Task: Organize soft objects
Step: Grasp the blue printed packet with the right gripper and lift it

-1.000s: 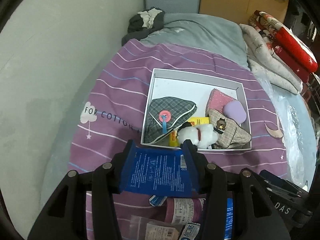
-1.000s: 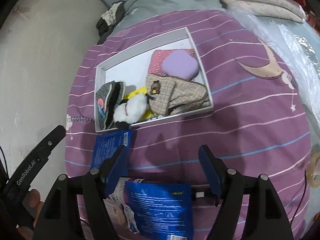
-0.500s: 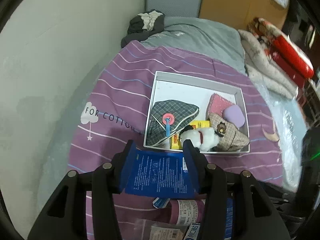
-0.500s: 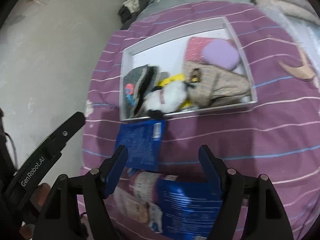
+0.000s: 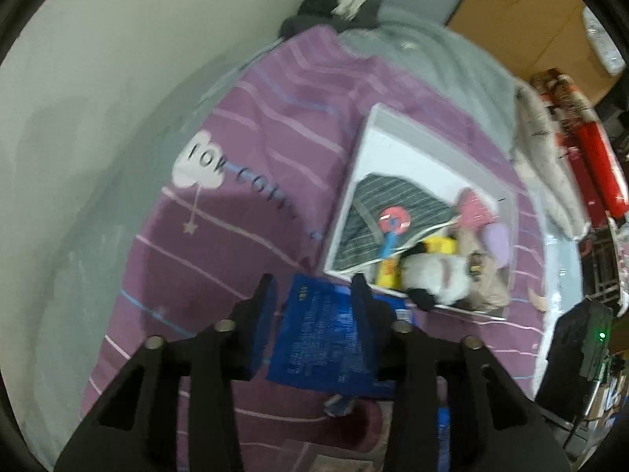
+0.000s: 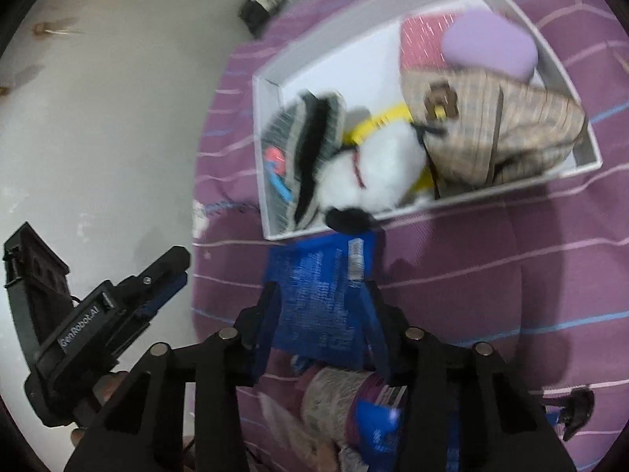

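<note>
Grippers: two (image 5: 312, 306) (image 6: 322, 306); blue packet (image 6: 314, 299): one between both.

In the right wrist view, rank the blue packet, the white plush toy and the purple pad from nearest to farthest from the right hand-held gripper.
1. Blue packet: between the right hand-held gripper fingers, on the purple blanket.
2. White plush toy: just beyond, at the box's near edge.
3. Purple pad: far right corner of the box.
</note>
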The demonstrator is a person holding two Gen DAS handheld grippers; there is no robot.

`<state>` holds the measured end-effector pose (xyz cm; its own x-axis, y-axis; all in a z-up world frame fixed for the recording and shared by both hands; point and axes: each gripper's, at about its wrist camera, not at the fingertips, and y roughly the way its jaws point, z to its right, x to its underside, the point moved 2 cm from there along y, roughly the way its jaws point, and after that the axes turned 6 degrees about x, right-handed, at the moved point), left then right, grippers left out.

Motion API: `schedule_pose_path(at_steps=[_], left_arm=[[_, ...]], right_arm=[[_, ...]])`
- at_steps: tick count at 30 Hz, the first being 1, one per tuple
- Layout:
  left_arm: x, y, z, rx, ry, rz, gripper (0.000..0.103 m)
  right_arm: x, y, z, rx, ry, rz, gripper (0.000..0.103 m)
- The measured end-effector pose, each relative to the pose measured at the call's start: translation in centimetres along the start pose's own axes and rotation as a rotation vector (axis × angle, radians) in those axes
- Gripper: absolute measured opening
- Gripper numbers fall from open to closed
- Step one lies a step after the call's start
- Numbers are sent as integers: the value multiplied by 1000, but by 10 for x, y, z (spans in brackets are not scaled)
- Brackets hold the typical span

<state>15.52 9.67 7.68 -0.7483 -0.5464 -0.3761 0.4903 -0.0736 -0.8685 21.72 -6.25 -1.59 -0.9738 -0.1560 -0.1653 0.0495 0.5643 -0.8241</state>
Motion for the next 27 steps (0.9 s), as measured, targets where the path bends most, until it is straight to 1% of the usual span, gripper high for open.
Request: schedule_pose_path(at_steps=[1, 2, 3, 5, 6, 7, 9, 10, 11, 12, 15, 18, 21, 23, 24, 25, 27], left_arm=[[-1, 6, -3, -26, -4, -10, 25], [-1, 14, -7, -49, -5, -31, 19], [0, 20, -9, -50, -6, -53, 18], [2, 30, -13, -57, -6, -86, 17], [3, 36, -14, -85, 0, -100, 17], [4, 43, -16, -112, -2, -114, 17], [8, 57, -23, -136, -22, -147, 17], [10, 65, -26, -143, -26, -174, 17], [12, 69, -28, -150, -25, -183, 17], [12, 70, -28, -151, -27, -186, 17], [13, 69, -28, -150, -24, -178, 17], [15, 69, -29, -157, -18, -178, 17], [17, 68, -30, -159, -16, -177, 16], [13, 70, -27, -163, -10, -179, 16], [14, 70, -27, -163, -6, -179, 16], [13, 71, -25, -162, -4, -181, 17], [15, 71, -24, -165, 13, -185, 16]], right_arm=[[-1, 5, 1, 1, 6, -13, 38], [-1, 9, 2, 0, 10, -22, 38], [-2, 14, 2, 3, 11, -29, 38], [-2, 20, 0, 38, 5, -34, 38], [-2, 21, 0, 41, 2, -35, 38], [-2, 23, -1, 38, 0, -38, 38], [-2, 27, -2, 29, 4, -46, 38], [-3, 28, -2, 22, 9, -45, 36], [-3, 28, -2, 13, 12, -43, 35], [-3, 28, -3, -4, 14, -44, 32], [-6, 29, -3, -76, 26, -56, 32], [-7, 30, -8, -83, 26, -50, 32], [-7, 35, -12, -116, 31, -64, 32], [-5, 39, -12, -99, 31, -76, 32], [-6, 43, -11, -61, 32, -78, 32], [-5, 45, -11, -48, 32, -86, 32], [-4, 47, -10, -61, 37, -95, 32]])
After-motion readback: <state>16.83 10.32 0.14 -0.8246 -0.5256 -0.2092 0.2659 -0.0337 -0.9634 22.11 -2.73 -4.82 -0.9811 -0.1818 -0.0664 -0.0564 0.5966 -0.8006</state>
